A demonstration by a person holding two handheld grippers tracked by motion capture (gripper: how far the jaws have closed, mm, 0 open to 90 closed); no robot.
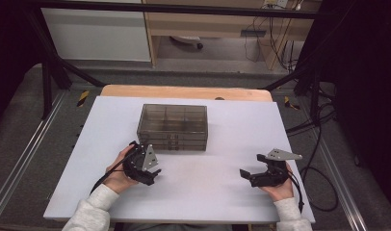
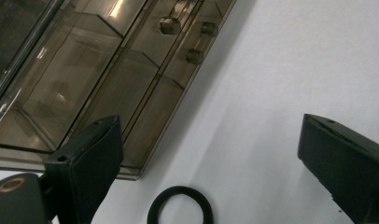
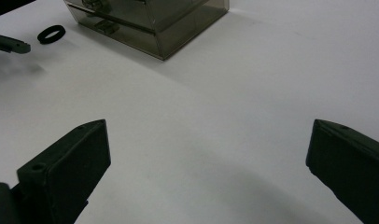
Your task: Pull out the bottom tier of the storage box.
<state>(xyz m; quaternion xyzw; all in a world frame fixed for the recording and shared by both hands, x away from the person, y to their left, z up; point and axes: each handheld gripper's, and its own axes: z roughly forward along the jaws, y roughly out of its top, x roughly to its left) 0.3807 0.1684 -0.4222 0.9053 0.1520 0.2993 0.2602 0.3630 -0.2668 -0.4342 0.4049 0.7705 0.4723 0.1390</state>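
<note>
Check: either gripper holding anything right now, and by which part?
Nothing held. Left gripper and right gripper both have jaws wide apart; the small black rubber ring lies loose on the table.

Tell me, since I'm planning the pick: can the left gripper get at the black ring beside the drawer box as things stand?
Probably yes. The left gripper has its jaws wide apart, and the black ring lies flat on the white table between them, just clear of the drawer box. Nothing covers it.
</note>
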